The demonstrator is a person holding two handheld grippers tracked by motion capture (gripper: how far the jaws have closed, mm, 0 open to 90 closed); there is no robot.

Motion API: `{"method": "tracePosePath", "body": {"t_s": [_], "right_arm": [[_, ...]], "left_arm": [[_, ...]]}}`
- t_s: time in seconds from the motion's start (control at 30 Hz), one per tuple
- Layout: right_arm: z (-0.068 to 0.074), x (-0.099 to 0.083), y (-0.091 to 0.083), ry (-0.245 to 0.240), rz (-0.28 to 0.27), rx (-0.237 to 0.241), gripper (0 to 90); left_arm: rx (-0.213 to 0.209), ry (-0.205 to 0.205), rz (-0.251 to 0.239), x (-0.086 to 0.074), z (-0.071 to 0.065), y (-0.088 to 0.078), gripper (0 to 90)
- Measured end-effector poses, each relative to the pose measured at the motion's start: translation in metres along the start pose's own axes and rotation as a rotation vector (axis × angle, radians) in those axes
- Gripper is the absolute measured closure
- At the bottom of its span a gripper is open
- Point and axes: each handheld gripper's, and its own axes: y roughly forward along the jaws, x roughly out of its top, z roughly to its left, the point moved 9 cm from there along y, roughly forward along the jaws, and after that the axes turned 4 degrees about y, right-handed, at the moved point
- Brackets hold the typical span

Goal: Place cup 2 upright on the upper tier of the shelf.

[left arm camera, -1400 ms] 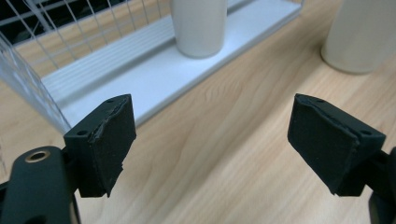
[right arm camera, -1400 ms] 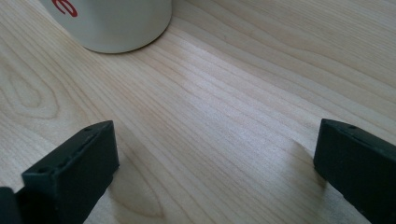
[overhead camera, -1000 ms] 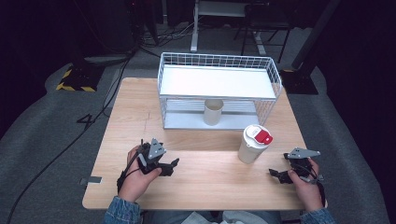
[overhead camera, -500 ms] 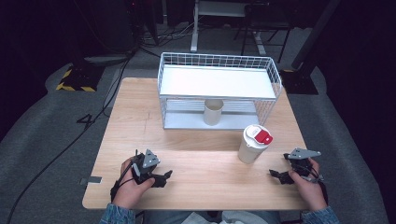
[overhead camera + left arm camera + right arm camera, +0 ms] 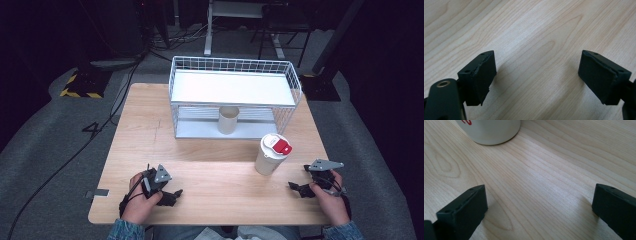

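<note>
Your left tongs (image 5: 172,196) sit at about 7 o'clock on the worktop (image 5: 215,170), low over the bare wood; their jaws have just been opening and stand apart with nothing between them, as the left gripper view (image 5: 536,77) confirms. Your right tongs (image 5: 296,188) rest at about 4 o'clock near the worktop's right edge, jaws wide apart and holding nothing, with plain wood grain between them in the right gripper view (image 5: 539,207). Just beyond the right tongs, toward 2 o'clock from the middle of the worktop, stands the white cup (image 5: 270,156) with a white lid carrying a red tab; it is upright, untouched, and near the right tongs but apart from them; its base shows at the top of the right gripper view (image 5: 491,131). Farther back, at 12 o'clock, the white wire rack (image 5: 232,95) has 2 levels, and a small beige cup (image 5: 228,120) stands upright on the lower level, under the white upper shelf, well apart from both tongs.
</note>
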Motion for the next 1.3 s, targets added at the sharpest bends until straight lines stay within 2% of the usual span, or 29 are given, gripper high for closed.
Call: {"method": "tracePosePath", "body": {"t_s": [0.03,0.37,0.47,0.5,0.53,0.57,0.73,0.93,1.1,1.3], "right_arm": [[0.0,0.0,0.0,0.003,-0.001,0.0,0.3],[0.0,0.0,-0.001,0.01,0.01,-0.006,1.5],[-0.001,0.0,-0.003,0.014,0.006,-0.011,6.3],[-0.002,0.001,-0.005,0.017,-0.001,-0.01,13.7],[-0.002,0.001,-0.005,0.017,-0.001,-0.01,13.7],[-0.001,0.001,-0.006,0.016,-0.002,-0.006,17.3],[0.004,0.007,-0.01,0.015,-0.024,0.019,15.8],[0.016,0.024,-0.02,0.006,-0.09,0.062,15.6],[0.023,0.034,-0.022,-0.007,-0.121,0.079,15.6],[0.034,0.049,-0.017,-0.015,-0.163,0.131,15.6]], "left_arm": [[-0.004,0.018,-0.03,-0.001,0.003,0.001,11.8],[0.0,0.009,-0.026,-0.002,0.004,0.001,9.6],[-0.001,0.008,-0.023,-0.001,0.004,0.002,8.5],[0.002,0.01,-0.018,-0.001,0.005,0.002,7.1],[0.002,0.01,-0.018,-0.001,0.005,0.002,6.3],[-0.002,0.007,-0.017,-0.001,0.005,0.003,6.3],[0.001,0.011,-0.009,-0.001,0.007,0.004,3.5],[0.002,0.011,-0.008,-0.001,0.007,0.004,3.4],[0.002,0.011,-0.008,-0.001,0.007,0.004,3.4],[0.002,0.011,-0.008,-0.001,0.007,0.004,3.4]]}}
